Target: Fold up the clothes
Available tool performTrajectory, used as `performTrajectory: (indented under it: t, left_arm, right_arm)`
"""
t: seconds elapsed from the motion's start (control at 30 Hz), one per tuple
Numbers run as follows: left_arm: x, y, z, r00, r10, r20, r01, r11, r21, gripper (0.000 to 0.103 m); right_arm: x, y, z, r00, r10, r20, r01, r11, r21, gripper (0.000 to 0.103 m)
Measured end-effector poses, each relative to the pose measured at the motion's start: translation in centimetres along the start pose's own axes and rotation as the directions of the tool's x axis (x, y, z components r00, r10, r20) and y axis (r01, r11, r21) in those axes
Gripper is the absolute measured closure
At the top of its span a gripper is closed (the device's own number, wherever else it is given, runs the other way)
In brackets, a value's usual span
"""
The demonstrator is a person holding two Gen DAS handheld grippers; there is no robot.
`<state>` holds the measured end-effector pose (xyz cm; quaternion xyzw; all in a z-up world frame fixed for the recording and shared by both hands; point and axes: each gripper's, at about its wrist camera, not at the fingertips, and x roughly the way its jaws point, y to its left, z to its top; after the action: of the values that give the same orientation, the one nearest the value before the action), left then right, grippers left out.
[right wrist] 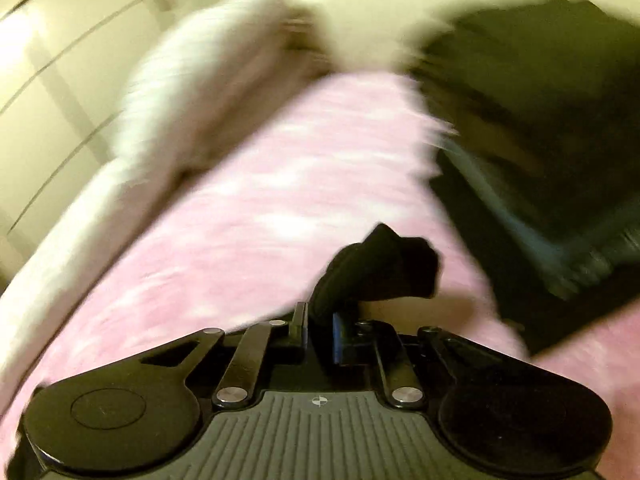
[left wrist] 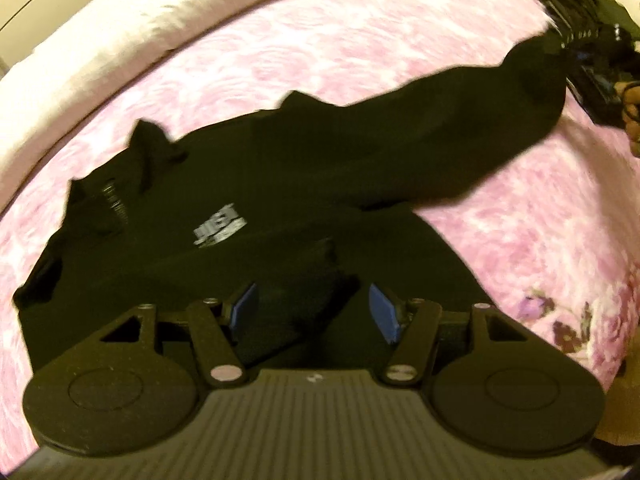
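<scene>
Black fabric, one shirt (left wrist: pixel 248 184), is lying across the pink bed (left wrist: pixel 360 44). Left claw (left wrist: pixel 312 304) is hovering spread over its near hem; right claw (right wrist: pixel 318 332) is pinching one corner near the bed's edge, pink cover spreading wide beyond.

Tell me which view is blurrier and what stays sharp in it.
Right wrist view: heavy motion smear over the pink bedspread and dark clothes, only the right gripper and its pinched black fabric crisp. Left wrist view: mild blur, black shirt readable, warm dim light.

Matt black cloth garment (left wrist: pixel 280 168) on fuzzy pink blanket (left wrist: pixel 360 40)
</scene>
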<state>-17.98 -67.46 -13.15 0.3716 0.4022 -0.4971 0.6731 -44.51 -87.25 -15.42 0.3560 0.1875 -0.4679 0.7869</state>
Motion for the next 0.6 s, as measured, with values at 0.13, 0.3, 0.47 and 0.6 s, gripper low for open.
performTrajectory:
  t: [0.13,0.3,0.47,0.6]
  left_arm:
    - [-1.2,4.3,-2.7,0.999,0.032,0.029,-0.03,0.998,-0.053,0.046]
    - [-2.7,11.7,-7.4,0.995,0.087,0.057,-0.084,0.994,-0.063,0.045]
    - [-3.5,19.7,-12.3,0.989,0.144,0.027,-0.141,0.986,-0.091,0.045]
    - [-4.6,25.3,-16.3,0.987,0.161,0.01,-0.157,0.971,-0.179,0.045]
  right_arm:
    - [-1.5,10.6,-0.6,0.985,0.172,0.013,-0.165,0.963,-0.212,0.093]
    - [-5.5,24.5,-5.0,0.926,0.376,0.032,-0.331,0.851,-0.408,0.093]
    - [-8.3,36.9,-15.8,0.857,0.512,-0.051,-0.454,0.704,-0.546,0.093]
    - [-4.5,43.6,-27.1,0.799,0.502,-0.33,-0.59,0.554,-0.588,0.084]
